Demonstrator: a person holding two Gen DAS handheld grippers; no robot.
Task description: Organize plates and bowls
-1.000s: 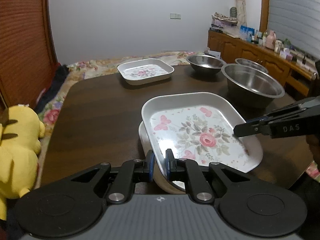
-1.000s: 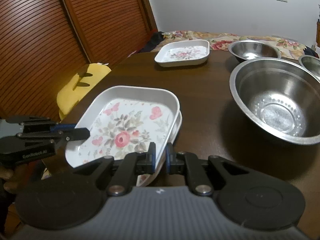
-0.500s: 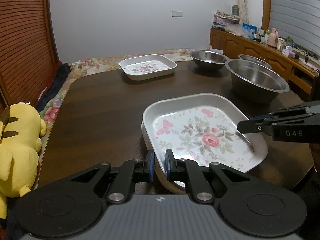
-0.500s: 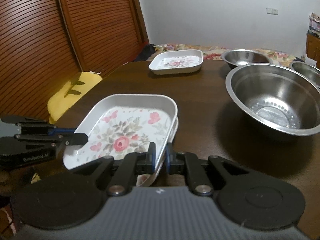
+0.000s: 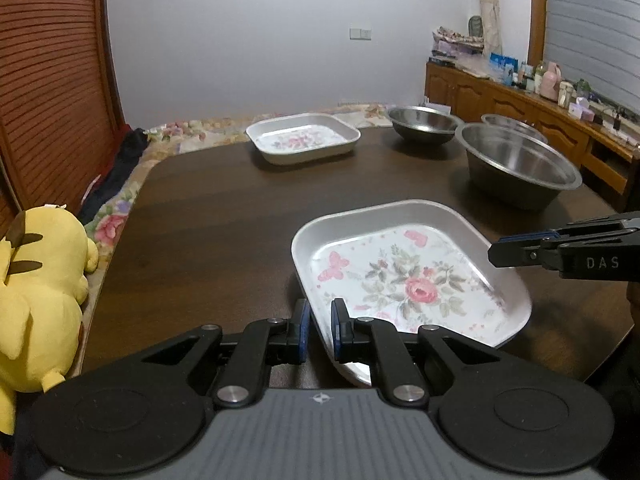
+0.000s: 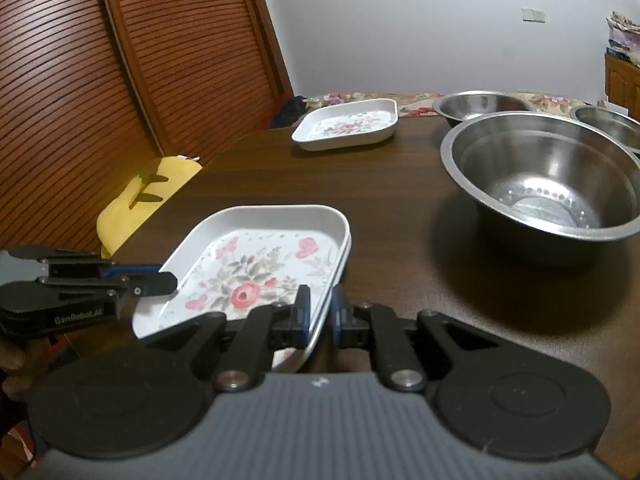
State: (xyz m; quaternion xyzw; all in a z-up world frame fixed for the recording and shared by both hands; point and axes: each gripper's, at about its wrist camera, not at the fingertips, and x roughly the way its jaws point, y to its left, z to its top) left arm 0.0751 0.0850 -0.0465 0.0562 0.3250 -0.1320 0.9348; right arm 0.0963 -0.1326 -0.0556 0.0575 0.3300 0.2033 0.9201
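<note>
A white rectangular floral plate (image 5: 408,276) sits nested on another like it near the table's front edge; it also shows in the right wrist view (image 6: 256,268). My left gripper (image 5: 318,330) is shut on its near left rim. My right gripper (image 6: 318,316) is shut on the opposite rim; its fingers (image 5: 520,250) show from the side in the left view. A third floral plate (image 5: 302,142) lies at the far side. A large steel bowl (image 6: 544,176) stands right, with a smaller steel bowl (image 5: 424,124) and another steel bowl (image 5: 514,124) behind.
The dark wooden table (image 5: 216,216) carries everything. A yellow plush toy (image 5: 36,292) sits off the table's left edge. A slatted wooden door (image 6: 120,72) stands at left and a cluttered sideboard (image 5: 560,120) at right.
The held floral plate has come down and now sits level, nested on the plate beneath. Both grippers keep their hold on its rims.
</note>
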